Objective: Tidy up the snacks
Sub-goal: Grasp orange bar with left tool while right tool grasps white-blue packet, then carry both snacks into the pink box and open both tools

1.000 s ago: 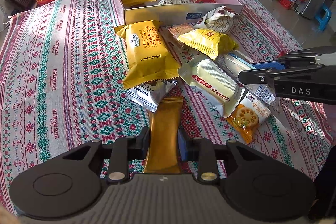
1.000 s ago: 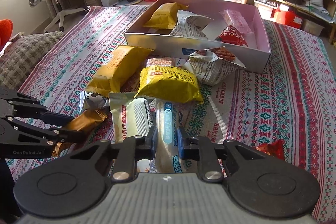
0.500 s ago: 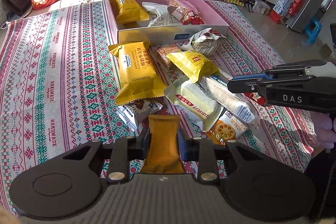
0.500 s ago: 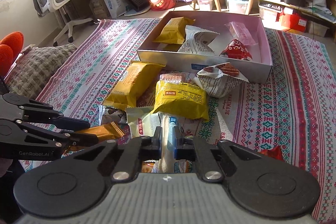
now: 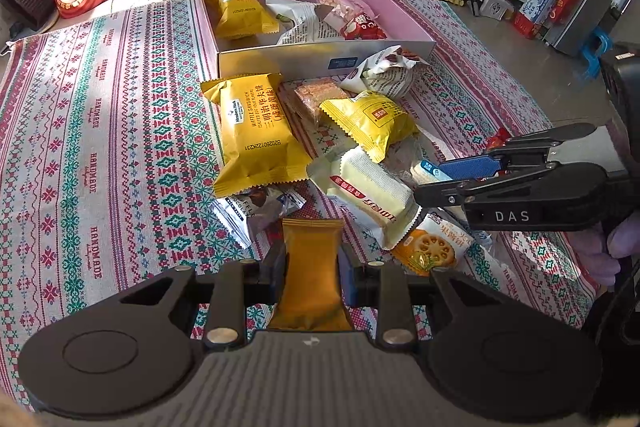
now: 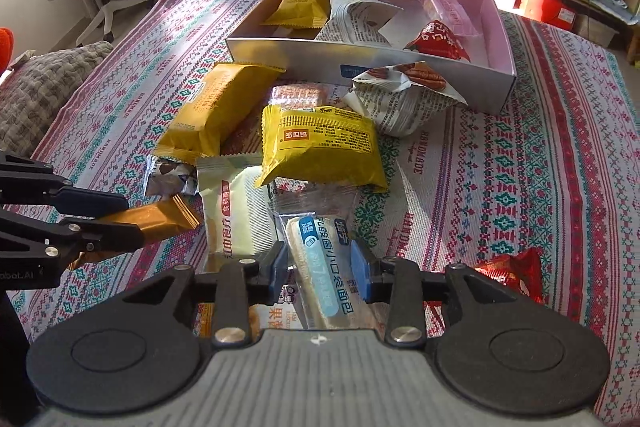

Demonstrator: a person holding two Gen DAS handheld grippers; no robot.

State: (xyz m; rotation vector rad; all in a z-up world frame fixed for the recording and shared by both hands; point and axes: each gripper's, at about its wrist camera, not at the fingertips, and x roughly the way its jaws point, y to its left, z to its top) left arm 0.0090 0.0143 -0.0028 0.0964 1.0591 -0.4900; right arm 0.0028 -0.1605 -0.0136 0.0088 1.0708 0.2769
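My left gripper (image 5: 312,267) is shut on a gold snack bar (image 5: 311,279) and holds it above the cloth; the bar also shows in the right wrist view (image 6: 156,221). My right gripper (image 6: 320,267) straddles a clear-wrapped bread roll with a blue label (image 6: 320,267); its pads stand a little apart from the pack. A pile of snack packs lies ahead: a big yellow waffle pack (image 5: 256,135), a yellow pack (image 6: 320,145), a cream pack (image 5: 372,197). The pink box (image 5: 400,7) behind holds several snacks.
A patterned cloth (image 5: 100,131) covers the table. A newsprint-style pack (image 6: 404,99) leans by the box front. A red wrapper (image 6: 510,273) lies at right. Chair, red bag and shelves stand beyond the table.
Both grippers have risen and pulled back from the pile. The left one kept the gold bar. The right jaws, tight on the bread roll before, have spread apart.
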